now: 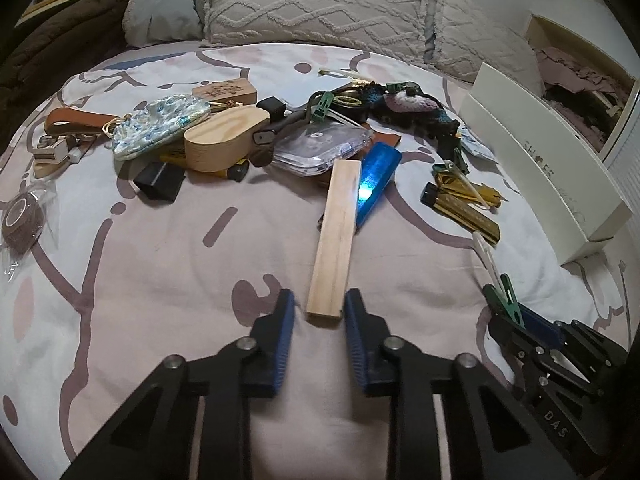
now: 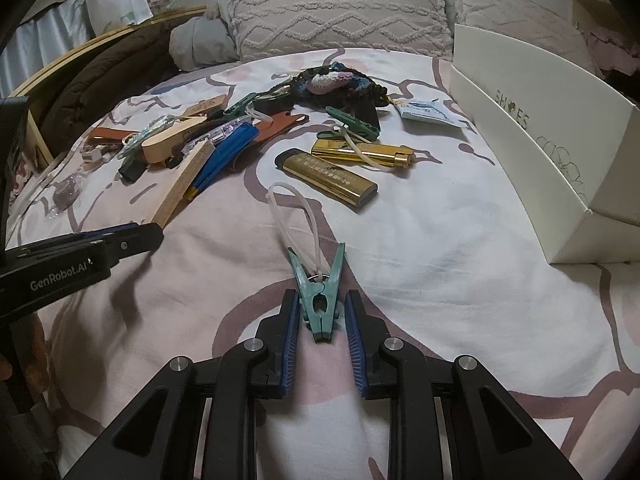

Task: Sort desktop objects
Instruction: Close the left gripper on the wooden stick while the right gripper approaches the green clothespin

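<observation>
The left gripper (image 1: 319, 307) is clamped on the near end of a long pale wooden block (image 1: 335, 236). The right gripper (image 2: 321, 310), nearly closed, pinches a green plastic clothespin (image 2: 320, 296).

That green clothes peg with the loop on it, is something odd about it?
A little. The green clothes peg sits pinched in the right tool, with a clear plastic loop threaded through it and trailing onto the bedsheet. Nothing looks broken.
</observation>
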### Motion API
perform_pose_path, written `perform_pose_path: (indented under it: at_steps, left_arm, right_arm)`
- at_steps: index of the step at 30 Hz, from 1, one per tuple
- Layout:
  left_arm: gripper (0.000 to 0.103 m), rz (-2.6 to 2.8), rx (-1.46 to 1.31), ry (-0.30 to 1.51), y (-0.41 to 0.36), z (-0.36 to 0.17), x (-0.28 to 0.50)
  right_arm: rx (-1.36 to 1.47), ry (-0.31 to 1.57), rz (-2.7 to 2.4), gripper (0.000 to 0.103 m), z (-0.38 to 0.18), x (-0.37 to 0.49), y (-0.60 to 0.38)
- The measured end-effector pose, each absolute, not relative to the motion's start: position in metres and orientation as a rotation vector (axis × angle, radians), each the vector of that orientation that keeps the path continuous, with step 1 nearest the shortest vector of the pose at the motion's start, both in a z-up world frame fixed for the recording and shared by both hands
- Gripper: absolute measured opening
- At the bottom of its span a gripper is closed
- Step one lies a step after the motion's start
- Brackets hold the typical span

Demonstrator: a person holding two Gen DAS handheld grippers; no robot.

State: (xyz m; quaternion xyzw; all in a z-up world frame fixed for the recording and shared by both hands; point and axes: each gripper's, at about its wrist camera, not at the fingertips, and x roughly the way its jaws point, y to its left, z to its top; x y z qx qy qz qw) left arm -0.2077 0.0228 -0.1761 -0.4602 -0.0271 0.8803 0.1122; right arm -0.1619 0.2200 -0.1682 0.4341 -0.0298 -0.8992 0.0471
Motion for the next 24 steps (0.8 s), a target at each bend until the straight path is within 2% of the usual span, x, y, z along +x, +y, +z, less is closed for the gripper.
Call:
perform_pose_path:
  at_steps: [4, 13, 24]
  left_arm:
    - [0.018, 2.530, -1.328, -0.123, 0.024, -0.173, -0.205]
    - [0.018, 2.521, -1.322, -0.089, 0.031, -0.174, -0.182]
    - [0.018, 2.510, -1.311, -0.012, 0.029, -0.172, -0.137]
  right_arm:
    - [1.323, -0.064, -2.753, 0.024, -0.168, -0.159, 0.218]
    - [1.319, -0.046, -2.768, 0.024, -0.166, -0.141, 0.215]
    - [1.340, -0.202, -2.725, 0.023, -0.160, -0.136, 0.230]
